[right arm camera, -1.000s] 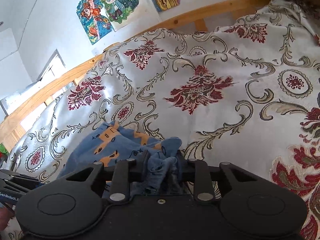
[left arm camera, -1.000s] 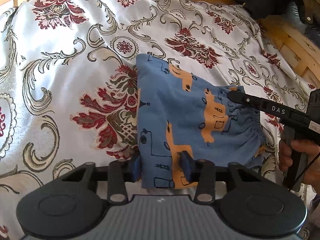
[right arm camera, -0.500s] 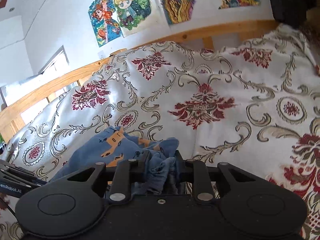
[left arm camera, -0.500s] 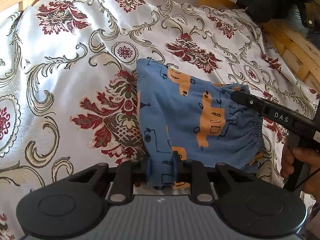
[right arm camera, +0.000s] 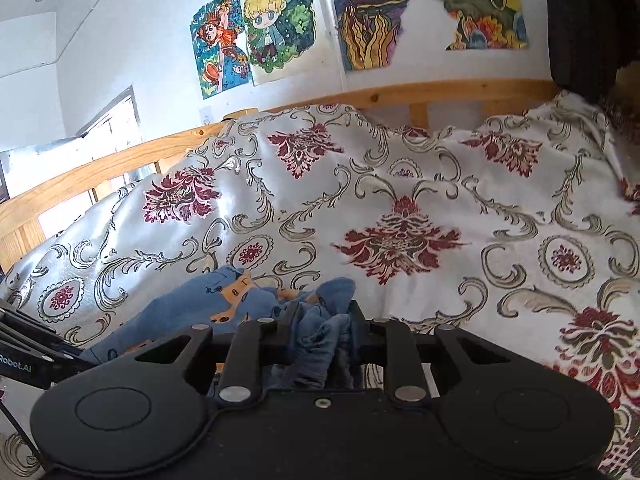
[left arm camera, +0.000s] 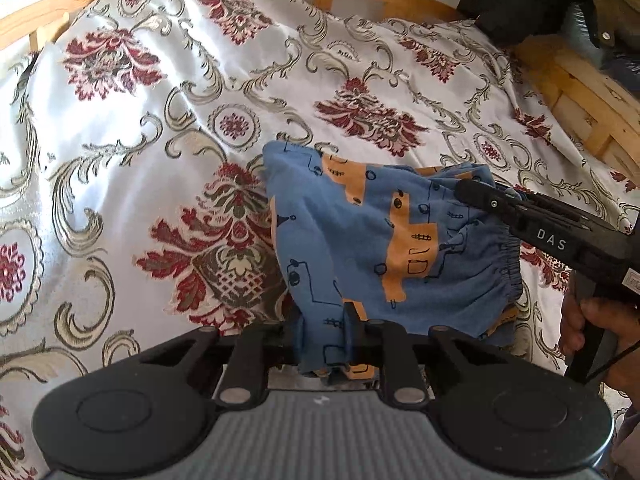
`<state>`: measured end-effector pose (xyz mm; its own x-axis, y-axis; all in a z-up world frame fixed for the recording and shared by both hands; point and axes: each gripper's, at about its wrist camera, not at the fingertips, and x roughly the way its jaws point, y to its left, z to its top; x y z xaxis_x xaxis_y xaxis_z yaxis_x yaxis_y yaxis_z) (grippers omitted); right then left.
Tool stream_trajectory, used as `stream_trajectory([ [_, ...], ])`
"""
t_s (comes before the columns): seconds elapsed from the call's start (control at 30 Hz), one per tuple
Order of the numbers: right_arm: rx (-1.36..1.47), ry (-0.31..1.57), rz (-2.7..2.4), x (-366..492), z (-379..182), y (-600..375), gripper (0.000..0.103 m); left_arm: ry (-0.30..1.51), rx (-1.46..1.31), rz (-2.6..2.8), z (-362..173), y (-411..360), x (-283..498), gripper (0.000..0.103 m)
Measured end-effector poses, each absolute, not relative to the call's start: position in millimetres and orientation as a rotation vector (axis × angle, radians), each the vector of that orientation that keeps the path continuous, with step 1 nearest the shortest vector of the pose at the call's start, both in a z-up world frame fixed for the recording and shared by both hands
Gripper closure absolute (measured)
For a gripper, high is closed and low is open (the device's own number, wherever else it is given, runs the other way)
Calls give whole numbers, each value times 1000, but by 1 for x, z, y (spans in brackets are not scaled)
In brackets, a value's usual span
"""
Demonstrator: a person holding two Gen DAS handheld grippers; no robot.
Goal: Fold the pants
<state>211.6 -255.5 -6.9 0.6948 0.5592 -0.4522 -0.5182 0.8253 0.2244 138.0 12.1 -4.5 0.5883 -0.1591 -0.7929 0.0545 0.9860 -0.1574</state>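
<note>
While spread over the bedspread (left arm camera: 120, 160), pants (left arm camera: 360, 248) in both clamped tongs, left tongs (left arm camera: 326, 340) and right tongs (right arm camera: 320, 336).

"DAS" stood in pale letters on the right gripper (left arm camera: 476, 196) body, left wrist view. "Robot.AI", its start cut off, showed on the left gripper (right arm camera: 24, 364) body, right wrist view.
</note>
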Motion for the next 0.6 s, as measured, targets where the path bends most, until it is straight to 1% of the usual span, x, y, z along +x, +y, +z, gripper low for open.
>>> stream_trajectory([
  [0.3, 15, 456, 572, 215, 7, -255, 80, 878, -81, -189, 6, 6, 154, 83],
  [0.6, -77, 386, 531, 254, 23, -250, 80, 795, -47, -249, 18, 9, 204, 83],
])
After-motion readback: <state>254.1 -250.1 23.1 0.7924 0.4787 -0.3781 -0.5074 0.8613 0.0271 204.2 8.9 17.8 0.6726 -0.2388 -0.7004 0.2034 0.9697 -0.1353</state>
